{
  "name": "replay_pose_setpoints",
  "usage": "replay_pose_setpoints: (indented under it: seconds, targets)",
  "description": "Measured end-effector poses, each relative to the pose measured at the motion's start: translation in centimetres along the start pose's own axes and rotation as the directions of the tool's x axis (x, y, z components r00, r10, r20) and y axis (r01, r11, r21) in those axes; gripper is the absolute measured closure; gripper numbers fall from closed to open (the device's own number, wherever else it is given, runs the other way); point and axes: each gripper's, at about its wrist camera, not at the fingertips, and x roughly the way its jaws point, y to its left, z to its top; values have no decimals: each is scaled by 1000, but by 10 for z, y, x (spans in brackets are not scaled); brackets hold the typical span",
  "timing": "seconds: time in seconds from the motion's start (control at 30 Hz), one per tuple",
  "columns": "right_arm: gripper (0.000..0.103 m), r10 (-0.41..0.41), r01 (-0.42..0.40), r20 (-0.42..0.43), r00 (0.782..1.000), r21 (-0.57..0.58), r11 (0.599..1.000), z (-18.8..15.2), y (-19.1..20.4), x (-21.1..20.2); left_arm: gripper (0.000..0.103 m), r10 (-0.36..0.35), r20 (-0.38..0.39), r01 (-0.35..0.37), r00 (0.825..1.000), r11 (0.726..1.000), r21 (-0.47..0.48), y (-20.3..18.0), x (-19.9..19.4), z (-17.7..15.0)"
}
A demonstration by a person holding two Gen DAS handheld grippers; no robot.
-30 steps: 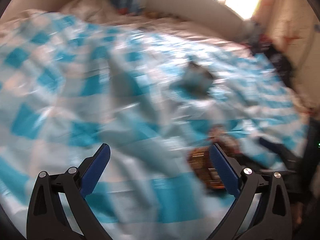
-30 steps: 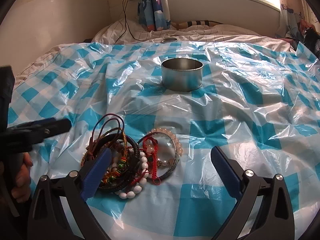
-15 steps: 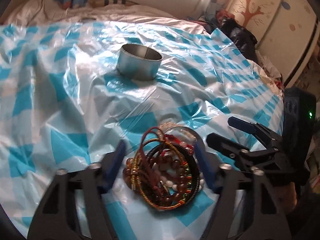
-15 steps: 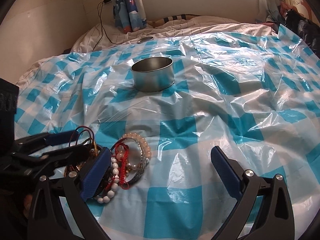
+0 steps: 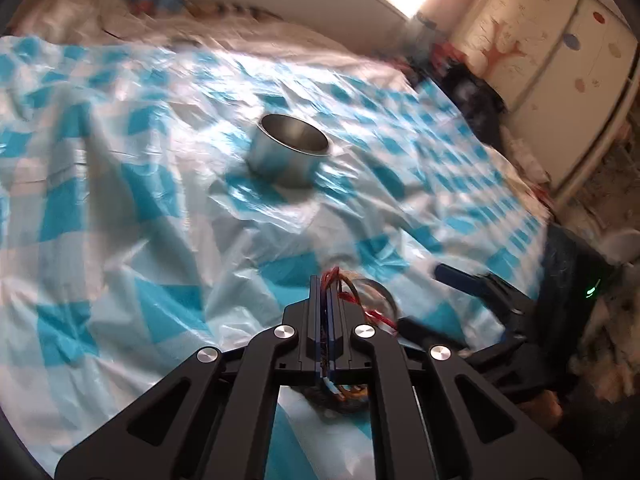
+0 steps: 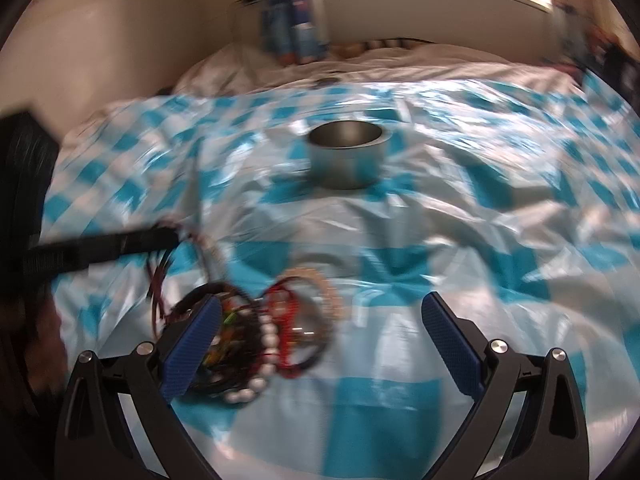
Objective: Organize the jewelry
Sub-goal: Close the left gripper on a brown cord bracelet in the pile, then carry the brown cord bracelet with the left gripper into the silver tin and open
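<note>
A: How far along is the jewelry sorting?

B: Barely begun, I'd judge. The metal tin [image 6: 346, 160] stands far out on the blue-checked plastic sheet [image 6: 440, 420] over the bed, and nothing shows inside it. The pile of bracelets [image 6: 256, 328] lies near, at the left.

A: And the tools?

B: The left tool [image 5: 326, 292] has its jaws pressed together, pinching red and brown cords [image 5: 348, 286] at the pile's edge. In the right wrist view those cords trail from its tip down toward the heap. Whether the piece has come clear of the rest, I cannot tell; it is blurred.

A: The right one?

B: The right tool [image 6: 326, 332] is spread wide and holds nothing, with its left pad over the heap.

A: What's left?

B: Carrying the piece to the tin, then the rest.

A: Any labels?

B: None readable.
</note>
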Motion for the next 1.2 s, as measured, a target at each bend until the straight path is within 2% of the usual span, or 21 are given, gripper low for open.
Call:
replay_pose_setpoints:
  seconds: [0.03,0.1,0.17,0.27,0.37,0.5,0.6,0.67,0.73,0.8,0.93,1.07,1.13,1.17,1.2]
  targets:
    - [7,13,-13,-9,1000,-22,1000,1,5,2,101,-4,-49,5,999,1000,16,1,4,4]
    - [7,38,-41,-37,999,-68,997,7,13,9,101,76,-69,-73,995,996,44,10,9,12]
    - [7,54,-60,-60,997,-114,992,12,19,14,101,52,-95,-51,994,999,15,25,15,17]
    - [7,116,-133,-105,988,-168,977,22,23,26,101,49,-88,-51,995,999,-17,41,18,13]
    - [7,211,-234,-150,966,-159,959,33,18,40,101,41,-53,-43,998,999,-33,48,11,12]
    - [8,292,-316,-183,939,-113,942,36,13,51,102,-48,84,55,995,996,-76,54,-17,20]
    - [20,300,-328,-194,934,-131,936,35,18,53,102,-109,213,126,971,990,-67,53,-44,24]
    - [39,304,-336,-212,929,-136,932,33,20,57,102,-101,260,126,960,989,-81,56,-54,25]
    - [52,323,-357,-241,915,-115,927,31,20,65,102,-79,272,113,959,987,-114,63,-56,26]
    - [63,377,-405,-244,894,-76,911,30,16,68,102,-58,265,98,962,985,-140,67,-55,25]
    - [98,416,-430,-202,886,-29,902,33,5,64,102,-47,261,84,964,987,-135,68,-52,24]
    - [99,470,-475,-146,871,-1,880,38,-1,53,101,-47,249,78,967,990,-119,64,-47,24]
    - [99,516,-516,-105,850,29,856,43,-7,45,102,-51,250,80,967,991,-107,62,-48,24]
    - [99,550,-547,-70,832,53,835,46,-12,39,102,-54,251,81,966,992,-99,60,-48,24]
    - [99,563,-560,-46,825,64,826,50,-16,35,102,-56,253,83,966,992,-95,60,-49,24]
